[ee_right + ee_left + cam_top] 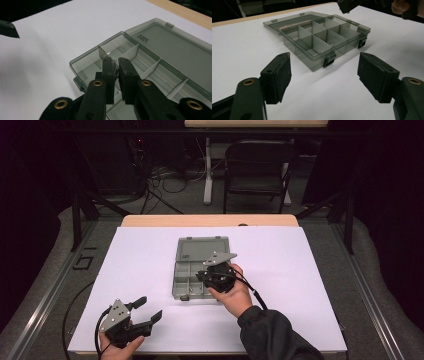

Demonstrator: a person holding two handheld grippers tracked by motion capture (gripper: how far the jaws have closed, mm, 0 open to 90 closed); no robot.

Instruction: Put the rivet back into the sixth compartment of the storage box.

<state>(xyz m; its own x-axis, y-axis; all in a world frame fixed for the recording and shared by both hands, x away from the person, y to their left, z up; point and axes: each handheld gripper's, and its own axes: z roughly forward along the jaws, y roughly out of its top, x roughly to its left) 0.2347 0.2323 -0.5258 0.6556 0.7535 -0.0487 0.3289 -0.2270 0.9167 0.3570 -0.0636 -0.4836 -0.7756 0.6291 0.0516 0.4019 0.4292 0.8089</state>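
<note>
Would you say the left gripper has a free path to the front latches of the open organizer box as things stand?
Probably yes. The left gripper is open, facing the organizer box, with only bare white tabletop before the nearer latch. The right gripper works inside the box, apart from that latch.

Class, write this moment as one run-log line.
right gripper: nearly shut on clear divider in open grey plastic compartment box | left gripper: open, empty, apart from box | white table
</note>
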